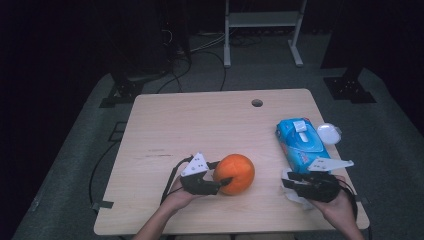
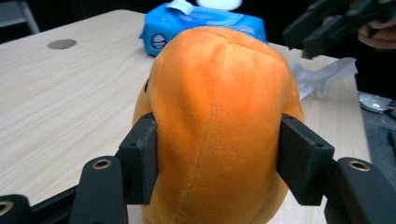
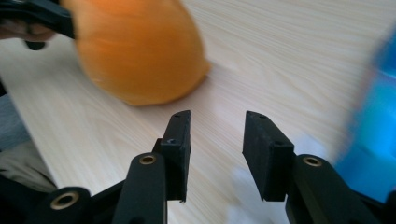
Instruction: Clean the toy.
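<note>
A: Where is the orange plush toy (image 1: 235, 173), and how does your left gripper (image 1: 220, 176) stand?

B: The toy lies on the table (image 1: 200, 125) near the middle of its front edge. Your left gripper clamps it: in the left gripper view the two black pads (image 2: 142, 158) press into the toy's (image 2: 219, 126) flanks, one on each side, dents showing where they bite.

A: And your right gripper (image 1: 295, 181)?

B: You hold it near the front right corner, just above a crumpled white wipe (image 1: 295, 196). In the right gripper view its jaws stand narrowly apart with nothing between them; bare wood shows through the gap.

A: What else lies on the table?

B: A blue pack of wipes (image 1: 301, 142) lies along the right edge, behind your right gripper, its flap open. A small white lid (image 1: 329, 133) rests just beside it, at the edge. A round hole (image 1: 257, 103) marks the back edge.
</note>
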